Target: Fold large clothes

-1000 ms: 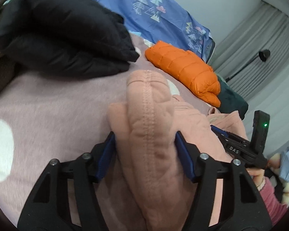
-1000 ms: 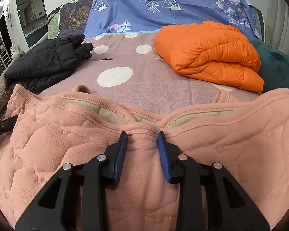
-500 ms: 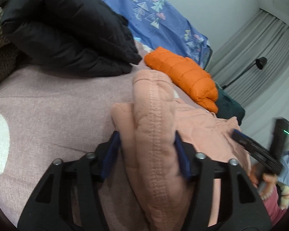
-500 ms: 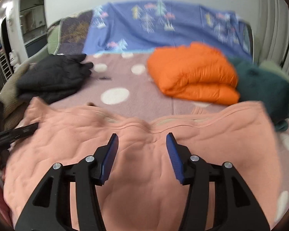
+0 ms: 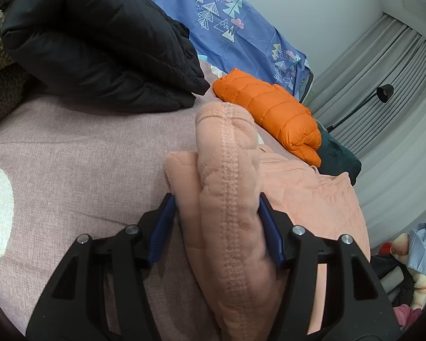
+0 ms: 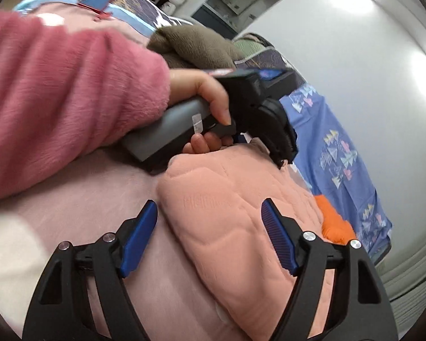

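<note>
Your left gripper (image 5: 215, 227) is clamped on a thick, bunched fold of the peach quilted garment (image 5: 312, 196), the stitched seam (image 5: 230, 193) running straight up between the blue pads (image 5: 162, 227) and out past their tips. From that pinch the garment spreads to your right across the pink spotted bedcover (image 5: 71, 156), lying mostly flat there.

Your right gripper (image 6: 210, 233) holds nothing: its jaws stand wide apart and straddle the near edge of the same garment (image 6: 227, 227), though motion blur makes it hard to say whether either pad actually touches the cloth. Beyond its tips, your left hand (image 6: 204, 96) in the pink fleece sleeve (image 6: 56, 93) grips the other tool's grey handle (image 6: 170, 133) at the far end of the fabric.

So the garment's long axis runs from one gripper to the other, with the left end secured and the right end loose. The coming move likely turns on that: the right gripper is the nearer and only free tool for the unheld edge directly ahead of it.

Farther off lie a folded black puffer jacket (image 5: 99, 45), a folded orange puffer jacket (image 5: 272, 110) and a dark green bundle (image 5: 338, 162), with the blue tree-print sheet (image 5: 227, 25) behind them.
</note>
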A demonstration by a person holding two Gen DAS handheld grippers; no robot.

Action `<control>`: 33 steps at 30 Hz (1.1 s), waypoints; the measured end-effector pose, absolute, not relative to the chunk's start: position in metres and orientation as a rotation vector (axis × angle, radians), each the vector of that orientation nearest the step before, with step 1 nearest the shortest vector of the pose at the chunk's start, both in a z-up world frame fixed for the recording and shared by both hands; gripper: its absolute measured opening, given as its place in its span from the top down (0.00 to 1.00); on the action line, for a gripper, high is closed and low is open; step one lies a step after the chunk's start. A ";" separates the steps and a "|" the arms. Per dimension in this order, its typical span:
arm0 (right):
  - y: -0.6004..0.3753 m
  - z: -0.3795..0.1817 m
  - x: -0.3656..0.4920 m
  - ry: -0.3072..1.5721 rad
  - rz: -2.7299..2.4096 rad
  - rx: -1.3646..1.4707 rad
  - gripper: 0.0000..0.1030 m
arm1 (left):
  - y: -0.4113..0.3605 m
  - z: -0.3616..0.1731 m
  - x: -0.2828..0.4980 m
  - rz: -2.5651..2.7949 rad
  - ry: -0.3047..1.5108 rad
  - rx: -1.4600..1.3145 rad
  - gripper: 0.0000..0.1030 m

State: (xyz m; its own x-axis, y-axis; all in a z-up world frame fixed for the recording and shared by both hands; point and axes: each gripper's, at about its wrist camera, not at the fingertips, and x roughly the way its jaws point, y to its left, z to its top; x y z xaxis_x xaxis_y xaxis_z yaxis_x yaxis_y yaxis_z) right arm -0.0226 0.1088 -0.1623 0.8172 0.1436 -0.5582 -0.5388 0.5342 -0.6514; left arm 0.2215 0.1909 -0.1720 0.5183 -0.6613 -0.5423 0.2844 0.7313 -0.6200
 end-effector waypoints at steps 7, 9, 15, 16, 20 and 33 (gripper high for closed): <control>0.101 -0.156 0.010 0.499 0.394 -0.812 0.72 | 0.192 -0.173 0.222 -0.610 0.846 -0.509 0.52; 0.090 -0.142 0.015 0.522 0.420 -0.710 0.74 | 0.191 -0.169 0.220 -0.614 0.834 -0.504 0.57; 0.060 -0.092 0.019 0.526 0.458 -0.449 0.75 | 0.183 -0.136 0.210 -0.604 0.778 -0.469 0.65; 0.054 -0.083 0.016 0.507 0.457 -0.420 0.75 | 0.180 -0.123 0.208 -0.613 0.759 -0.463 0.66; 0.025 -0.054 0.000 0.440 0.448 -0.286 0.75 | 0.157 -0.071 0.201 -0.635 0.706 -0.387 0.67; -0.172 -0.017 -0.044 0.367 0.231 0.218 0.76 | -0.071 0.050 0.180 -0.794 0.650 0.056 0.64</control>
State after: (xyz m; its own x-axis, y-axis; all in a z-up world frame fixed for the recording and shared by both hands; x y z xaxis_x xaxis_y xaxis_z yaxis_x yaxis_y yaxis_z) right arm -0.0444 -0.1722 -0.0167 0.9076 0.2615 -0.3284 -0.1832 0.9506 0.2508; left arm 0.1805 -0.0715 0.0498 0.5186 -0.6449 -0.5615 0.6779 0.7103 -0.1897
